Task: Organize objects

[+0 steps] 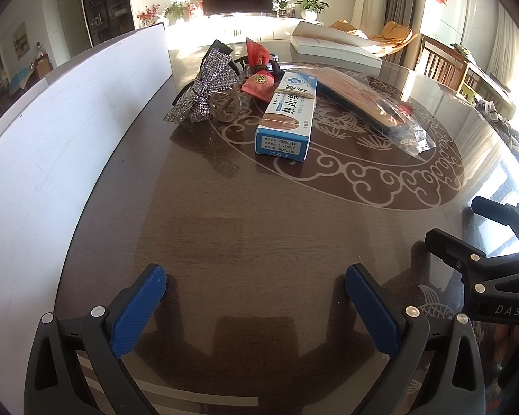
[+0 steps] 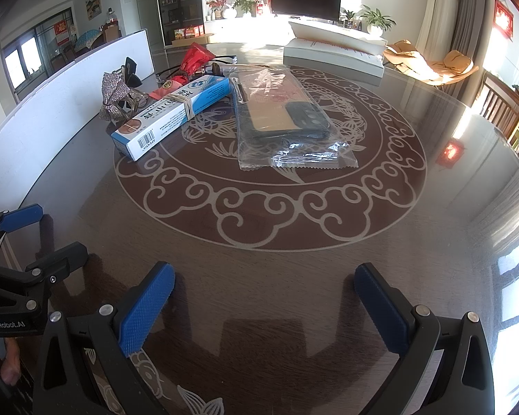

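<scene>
Two empty grippers hover over a cluttered dark round glass table (image 2: pixel 432 242).
Left gripper (image 1: pixel 256 285) and right gripper (image 2: pixel 264 282) spread wide; approach the blue-white ointment box (image 1: pixel 287 114) at 12 o'clock squarely, clamping its long sides.

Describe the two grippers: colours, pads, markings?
Both match: black plastic frames with silver rivets and triangular cut-outs, and blue knurled pads on the fingers. Left gripper reads "GenRobot.AI" on its side in the right wrist view; right gripper reads "DAS" in the left wrist view. No cables or sleeves visible.
</scene>
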Motion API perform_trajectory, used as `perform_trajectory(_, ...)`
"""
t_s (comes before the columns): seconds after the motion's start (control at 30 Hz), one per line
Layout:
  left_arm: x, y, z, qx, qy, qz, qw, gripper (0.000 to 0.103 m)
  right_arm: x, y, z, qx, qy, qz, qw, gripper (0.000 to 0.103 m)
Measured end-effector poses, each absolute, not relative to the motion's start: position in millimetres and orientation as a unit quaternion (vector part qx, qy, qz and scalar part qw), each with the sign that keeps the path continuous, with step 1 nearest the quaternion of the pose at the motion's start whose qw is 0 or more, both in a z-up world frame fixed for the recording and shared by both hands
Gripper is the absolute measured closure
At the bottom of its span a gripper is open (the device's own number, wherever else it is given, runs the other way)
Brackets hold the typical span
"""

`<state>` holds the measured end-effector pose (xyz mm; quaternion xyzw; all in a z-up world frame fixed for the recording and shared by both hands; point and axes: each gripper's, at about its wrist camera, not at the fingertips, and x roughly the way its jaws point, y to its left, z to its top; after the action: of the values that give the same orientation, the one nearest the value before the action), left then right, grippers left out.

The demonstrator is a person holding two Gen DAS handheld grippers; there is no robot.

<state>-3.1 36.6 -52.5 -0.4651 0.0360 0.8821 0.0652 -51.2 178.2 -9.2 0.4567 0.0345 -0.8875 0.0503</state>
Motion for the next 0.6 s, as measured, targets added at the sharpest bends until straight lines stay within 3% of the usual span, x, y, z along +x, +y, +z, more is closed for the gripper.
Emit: perform_trajectory(0.6,-1.3,36.9,-53.5,-0.464,0.034,0.883,0.065,0.0,-51.1,178.1,-9.1,0.457,0.034,-0.888,0.05,0.0)
